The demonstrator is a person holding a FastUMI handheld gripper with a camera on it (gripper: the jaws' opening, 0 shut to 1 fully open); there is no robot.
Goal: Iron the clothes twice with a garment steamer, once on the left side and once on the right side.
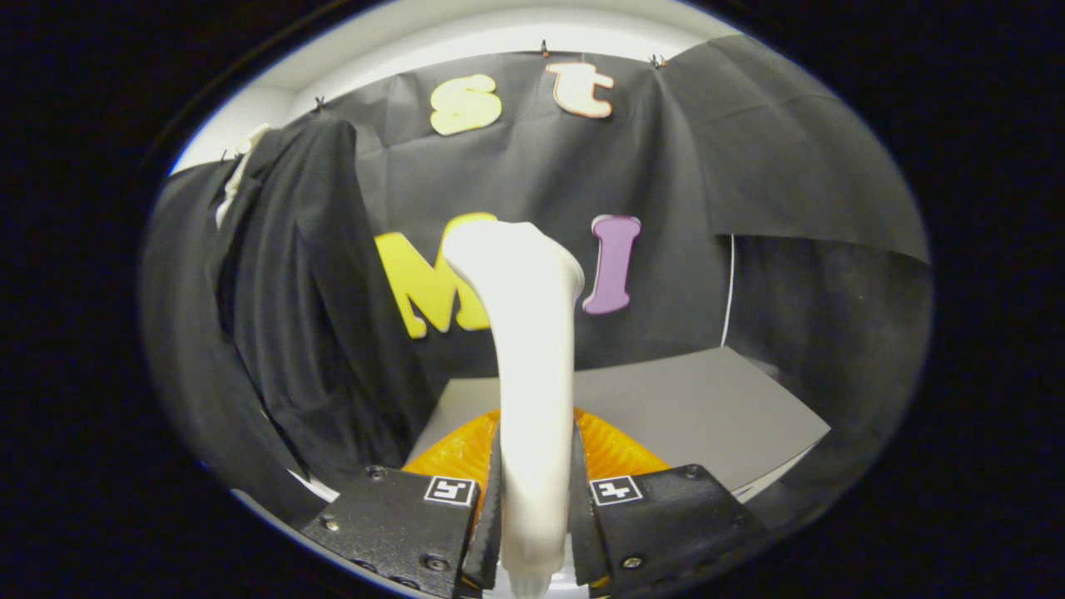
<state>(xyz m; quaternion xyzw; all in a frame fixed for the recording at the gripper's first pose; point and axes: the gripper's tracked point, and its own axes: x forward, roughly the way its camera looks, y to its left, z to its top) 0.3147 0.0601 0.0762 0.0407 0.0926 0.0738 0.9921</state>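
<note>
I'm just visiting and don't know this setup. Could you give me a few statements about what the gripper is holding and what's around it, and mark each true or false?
1. The gripper has its jaws closed on the white garment steamer, one jaw on each side of its handle. True.
2. The steamer lies flat on the grey table. False: it stands upright between the jaws, its head raised in front of the booth wall.
3. A dark garment hangs to the left of the steamer. True.
4. The steamer's head is pressed against the garment. False: there is a clear gap between them.
5. An orange object sits just beyond the jaws, behind the steamer's handle. True.
</note>
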